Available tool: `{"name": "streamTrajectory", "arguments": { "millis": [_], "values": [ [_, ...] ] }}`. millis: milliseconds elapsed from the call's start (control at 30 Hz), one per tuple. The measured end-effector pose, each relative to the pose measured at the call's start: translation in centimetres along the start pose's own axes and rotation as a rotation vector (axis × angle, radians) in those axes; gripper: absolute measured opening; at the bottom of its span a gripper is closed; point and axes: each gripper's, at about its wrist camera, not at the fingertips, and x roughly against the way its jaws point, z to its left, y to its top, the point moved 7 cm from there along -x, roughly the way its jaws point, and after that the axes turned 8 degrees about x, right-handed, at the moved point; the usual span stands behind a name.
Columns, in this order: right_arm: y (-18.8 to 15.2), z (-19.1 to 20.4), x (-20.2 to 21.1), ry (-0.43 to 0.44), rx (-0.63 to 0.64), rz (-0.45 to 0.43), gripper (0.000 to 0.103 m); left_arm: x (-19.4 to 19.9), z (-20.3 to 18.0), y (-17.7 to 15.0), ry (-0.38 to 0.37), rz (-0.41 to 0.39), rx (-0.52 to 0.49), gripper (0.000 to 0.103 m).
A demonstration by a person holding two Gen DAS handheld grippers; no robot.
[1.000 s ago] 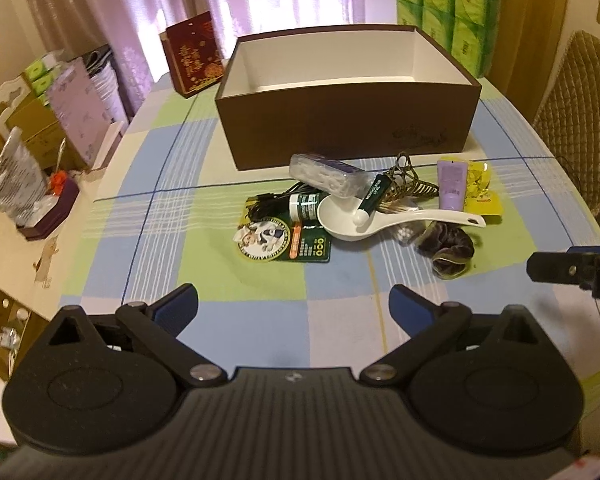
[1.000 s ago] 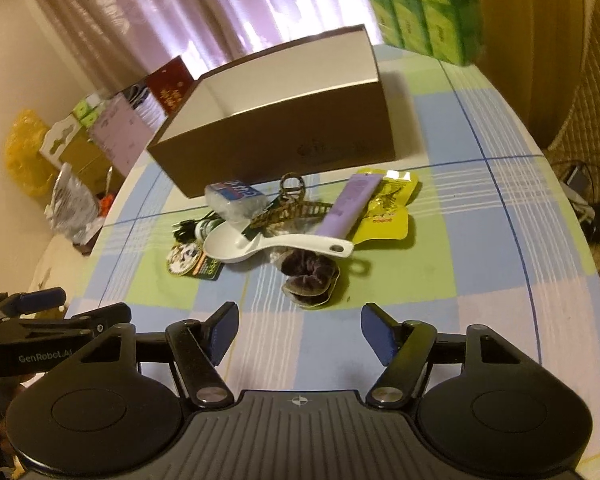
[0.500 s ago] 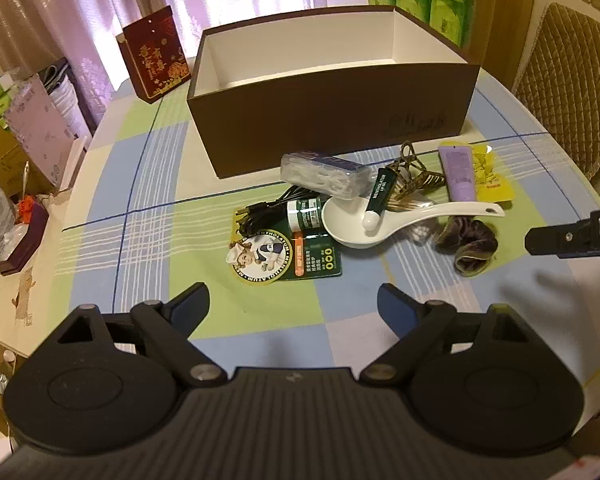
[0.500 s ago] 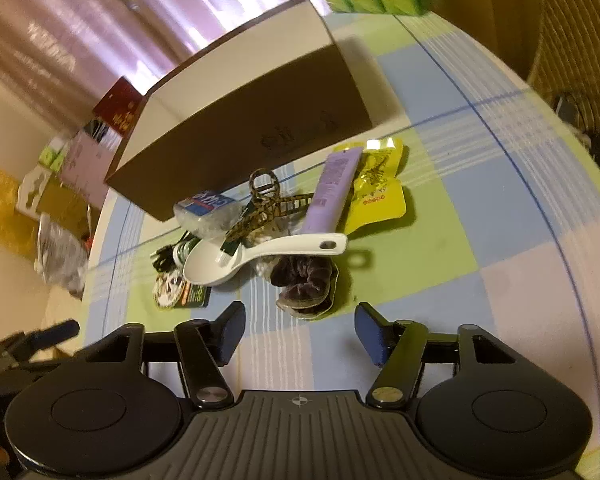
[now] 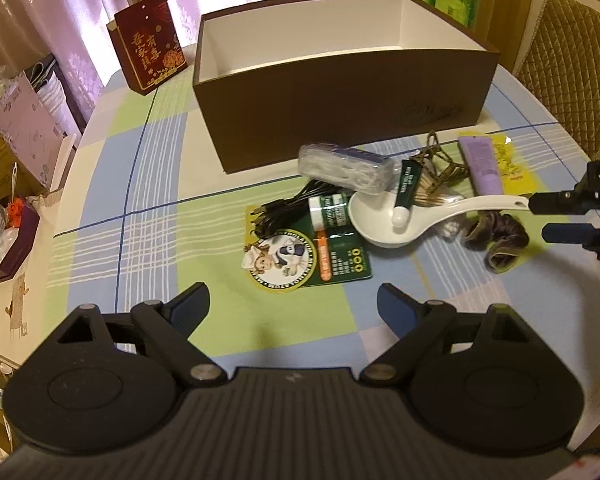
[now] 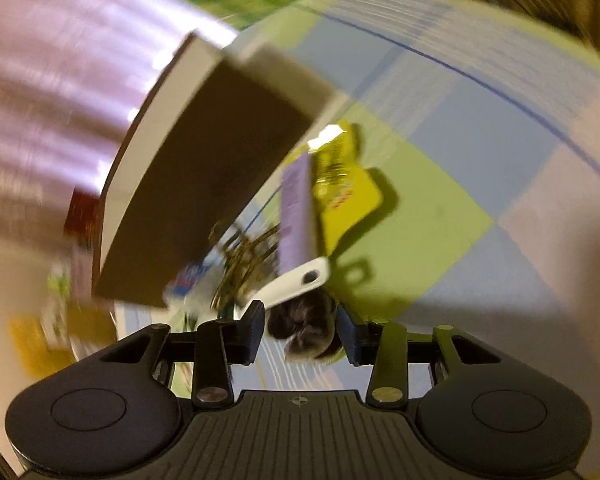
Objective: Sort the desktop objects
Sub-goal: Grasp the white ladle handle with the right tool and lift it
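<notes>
- A checked cloth of blue, green and white squares covers the tabletop; lilac curtains hang behind its far edge and a quilted chair stands off its right side.
- An open brown box with a white inside sits toward the far edge, with a red gift bag at its left.
- In front of the box lies a pile: a clear packet, a black cable, a green card, a white spoon with a small green tube lying in its bowl, a brown hair claw, a lilac tube and a yellow sachet.
- The left wrist view alone shows this whole spread sharply; the left gripper hangs released over bare cloth near the front edge, nothing between its fingers.
- The right wrist view is tilted and blurred, but only it shows the dark scrunchie lying between the fingers of the right gripper.
- That gripper's jaws are closing around the scrunchie; whether the pads already press it I cannot tell.
- The scrunchie lies just beside the spoon's handle, at the pile's right end.
</notes>
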Motion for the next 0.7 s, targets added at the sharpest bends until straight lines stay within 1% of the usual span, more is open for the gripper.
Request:
{"name": "streamTrajectory", "arguments": {
  "millis": [100, 133, 200, 233, 267, 333, 400, 433, 467, 600, 700],
  "values": [
    [0.5, -2.0, -0.8, 0.047, -0.179, -0.031, 0.037, -0.4, 0.6, 0.1, 0.006, 0.007, 0.003, 0.089],
    [0.6, -2.4, -1.1, 0.054, -0.217, -0.036, 0.036, -0.6, 0.7, 0.2, 0.006, 0.01, 0.003, 0.089],
    [0.8, -2.9, -1.4, 0.092, -0.278, -0.056, 0.031, -0.8, 0.9, 0.3, 0.008, 0.014, 0.001, 0.089],
    [0.9, -3.2, -1.5, 0.112, -0.302, -0.065, 0.026, -0.9, 1.0, 0.4, 0.009, 0.016, -0.001, 0.089],
    [1.0, -3.2, -1.6, 0.125, -0.319, -0.072, 0.023, -1.0, 1.0, 0.4, 0.009, 0.017, -0.002, 0.089],
    [1.2, -3.2, -1.7, 0.148, -0.331, -0.078, 0.022, -1.2, 1.0, 0.5, 0.007, 0.02, -0.005, 0.089],
    [1.3, -3.2, -2.0, 0.168, -0.34, -0.086, 0.019, -1.4, 0.9, 0.6, 0.004, 0.021, -0.008, 0.089],
    [1.2, -3.2, -2.1, 0.18, -0.343, -0.086, 0.01, -1.4, 0.9, 0.6, 0.002, 0.021, -0.01, 0.089],
    [1.2, -3.2, -2.2, 0.189, -0.343, -0.082, 0.005, -1.5, 0.8, 0.6, 0.001, 0.02, -0.011, 0.089],
    [1.6, -2.6, -1.7, 0.248, -0.337, -0.101, 0.001, -1.5, 0.6, 0.6, -0.001, 0.018, -0.013, 0.089],
    [2.0, -1.9, -1.2, 0.276, -0.311, -0.118, 0.0, -1.6, 0.6, 0.5, 0.0, 0.016, -0.017, 0.089]
  ]
}}
